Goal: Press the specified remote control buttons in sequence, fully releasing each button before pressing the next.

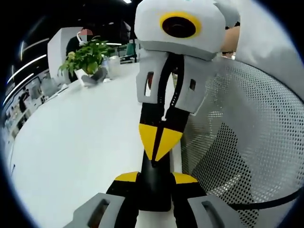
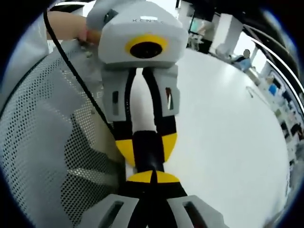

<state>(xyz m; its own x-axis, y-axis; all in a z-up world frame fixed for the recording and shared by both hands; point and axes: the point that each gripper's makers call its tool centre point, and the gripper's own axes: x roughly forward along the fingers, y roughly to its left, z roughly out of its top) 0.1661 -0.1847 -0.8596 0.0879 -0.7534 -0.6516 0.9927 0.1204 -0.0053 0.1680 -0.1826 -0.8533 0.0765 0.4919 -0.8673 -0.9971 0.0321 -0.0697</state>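
One black slab, probably the remote (image 1: 154,190), sat pinched in the left gripper (image 1: 155,178) at 6 o'clock. The right gripper (image 1: 160,138), jaws pressed together, touched its end. Such blunt tips might catch neighbouring buttons above the white table (image 1: 85,142).

In the right gripper view, faint raised lettering runs across the grey housing of the left hand-held gripper (image 2: 153,161), just above its yellow-ringed lens. It seems to begin with "KEN", but the remaining letters are too small to make out. Nothing else bears readable text.
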